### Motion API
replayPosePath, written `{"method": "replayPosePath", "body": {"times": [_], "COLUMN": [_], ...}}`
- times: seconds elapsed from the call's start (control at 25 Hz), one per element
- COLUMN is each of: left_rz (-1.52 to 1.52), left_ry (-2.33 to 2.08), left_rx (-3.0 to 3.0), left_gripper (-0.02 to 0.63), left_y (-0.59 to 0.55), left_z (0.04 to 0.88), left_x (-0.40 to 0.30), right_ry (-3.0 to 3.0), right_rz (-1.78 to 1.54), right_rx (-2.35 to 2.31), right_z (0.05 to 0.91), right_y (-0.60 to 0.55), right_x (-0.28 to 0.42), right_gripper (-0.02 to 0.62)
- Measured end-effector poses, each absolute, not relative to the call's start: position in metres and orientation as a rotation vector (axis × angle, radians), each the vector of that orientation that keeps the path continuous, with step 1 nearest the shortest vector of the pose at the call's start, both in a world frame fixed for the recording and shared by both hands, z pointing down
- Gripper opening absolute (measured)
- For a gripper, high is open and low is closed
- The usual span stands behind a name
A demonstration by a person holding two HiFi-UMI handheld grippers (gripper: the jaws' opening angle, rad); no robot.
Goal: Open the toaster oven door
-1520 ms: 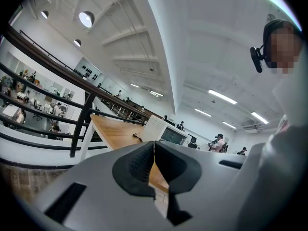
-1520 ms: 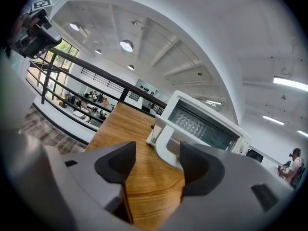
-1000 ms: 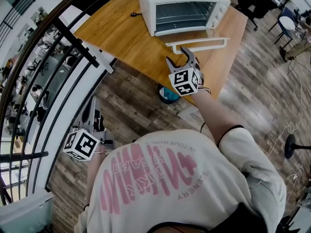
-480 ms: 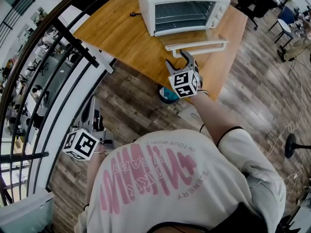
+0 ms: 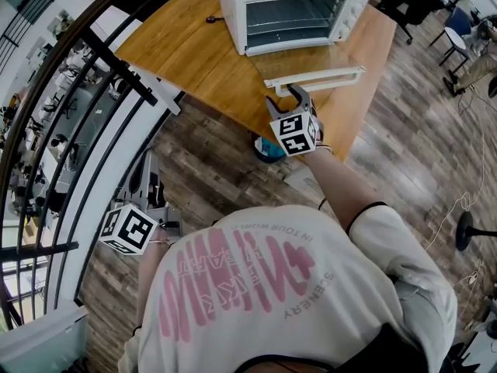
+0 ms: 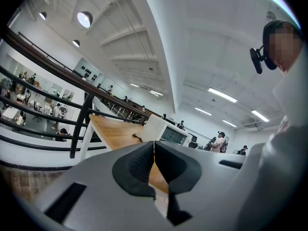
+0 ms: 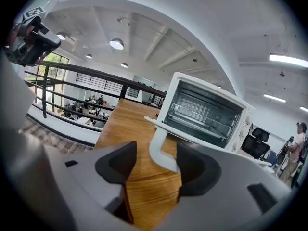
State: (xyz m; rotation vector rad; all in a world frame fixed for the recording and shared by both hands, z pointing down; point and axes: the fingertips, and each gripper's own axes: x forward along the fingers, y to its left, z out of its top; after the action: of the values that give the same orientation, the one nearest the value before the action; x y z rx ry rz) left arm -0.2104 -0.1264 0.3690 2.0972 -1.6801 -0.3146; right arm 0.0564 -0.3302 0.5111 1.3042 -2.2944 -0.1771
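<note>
At the right gripper (image 7: 153, 162): jaws apart, just now closing a little, with the end bracket of the white handle (image 7: 161, 148) between the pads (image 7: 195, 170). Close against the right-side pad, with a clear gap on the other side, so hooked loosely rather than clamped. Seen from the head view, just at the near side of the handle, above the near edge of the desk (image 5: 186, 53).

At the left gripper (image 6: 154, 160): jaws pressed together, nothing between them. Held low beside the railing (image 5: 93, 115), well apart from the desk and not taking part.

Further out, the glass door (image 5: 303, 59) folded down from the toaster oven (image 5: 291, 10), lying about level just over the desk, the racks inside plainly visible. Judged from this, as good as done: door fully down, or nearly so. Left to do, probably only to let go of the handle and draw the gripper back.

Oven near the far end of the desk, its opening facing the person. Free edge of the door pointing toward the person; long axis of door and handle running side to side in the head view, parallel to the oven front.
</note>
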Motion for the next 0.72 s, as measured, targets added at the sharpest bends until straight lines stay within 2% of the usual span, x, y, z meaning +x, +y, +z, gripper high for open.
{"method": "replayPosePath", "body": {"times": [0.2,0.72], "left_rz": [-0.31,-0.311], "left_ry": [-1.68,-1.679], "left_rx": [2.091,2.082], "left_gripper": [0.021,0.021], "left_y": [-0.1287,-0.1357], "left_z": [0.3708,0.3712], "left_x": [-0.2113,-0.2151], "right_ry": [-2.282,-2.314], "right_rz": [-0.151,0.042], "right_rx": [1.284,1.343], "right_z": [0.5162,0.5233], "right_y": [-0.3305,-0.3346], "right_x": [0.0535,0.0557], "right_gripper": [0.284,0.279]}}
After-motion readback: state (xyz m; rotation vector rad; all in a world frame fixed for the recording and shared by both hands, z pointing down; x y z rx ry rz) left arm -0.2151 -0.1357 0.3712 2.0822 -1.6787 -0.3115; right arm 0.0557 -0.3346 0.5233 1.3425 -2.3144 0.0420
